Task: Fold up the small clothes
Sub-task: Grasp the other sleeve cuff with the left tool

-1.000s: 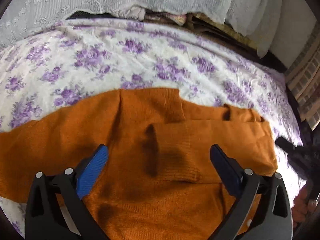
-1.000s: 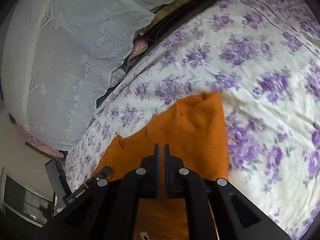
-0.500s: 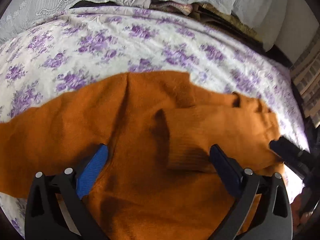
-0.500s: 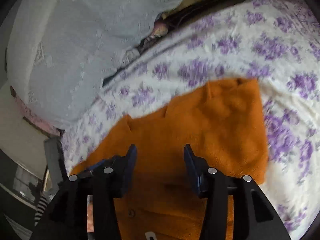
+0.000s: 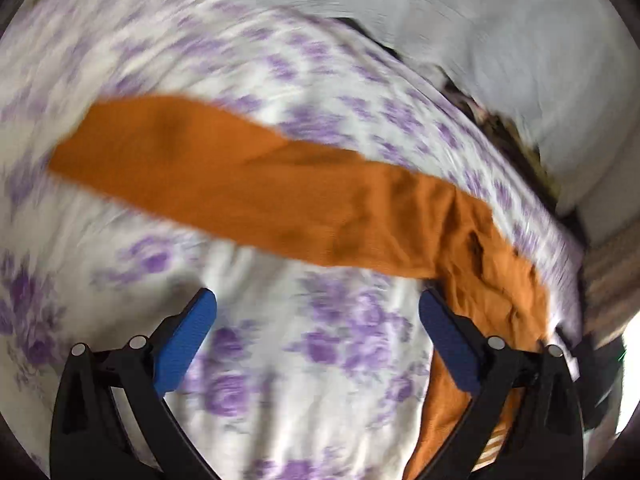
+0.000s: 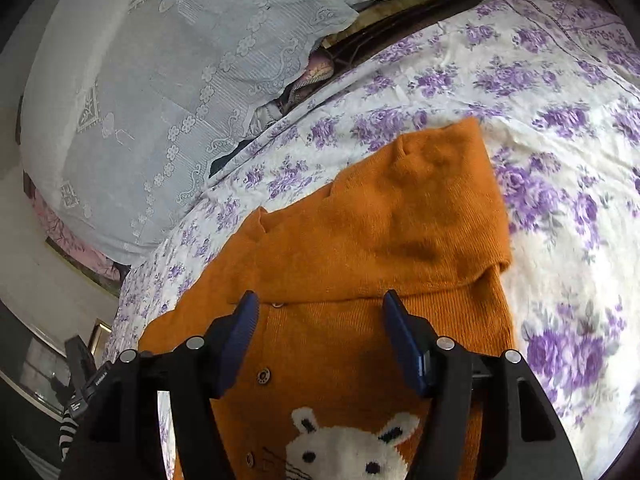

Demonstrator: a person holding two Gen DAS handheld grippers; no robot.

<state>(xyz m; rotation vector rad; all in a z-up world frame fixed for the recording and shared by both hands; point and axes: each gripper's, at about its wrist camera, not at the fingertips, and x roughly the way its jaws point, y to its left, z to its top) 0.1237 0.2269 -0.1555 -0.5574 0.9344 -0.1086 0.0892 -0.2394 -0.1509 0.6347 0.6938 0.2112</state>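
While jaws widen, right gripper [image 6: 318, 334] hovers empty over the orange knitted cardigan [image 6: 360, 240].
Left gripper [image 5: 318, 328] released, spread wide above the purple-flowered white bedsheet [image 5: 304, 380].

Two black plastic two-finger grippers are filling the lower part of each wrist view. The left gripper [image 5: 318, 312] is showing angular black arms with open triangular cut-outs, round silver screw heads at the pivots, and textured bright blue pads [image 5: 186, 340] on the inner faces. The right gripper [image 6: 320, 312] is showing the same black frame, silver screws and ribbed dark blue pads [image 6: 236, 340]. At the lower left of the right wrist view, a black-and-white striped sleeve [image 6: 68, 432] is peeking in.
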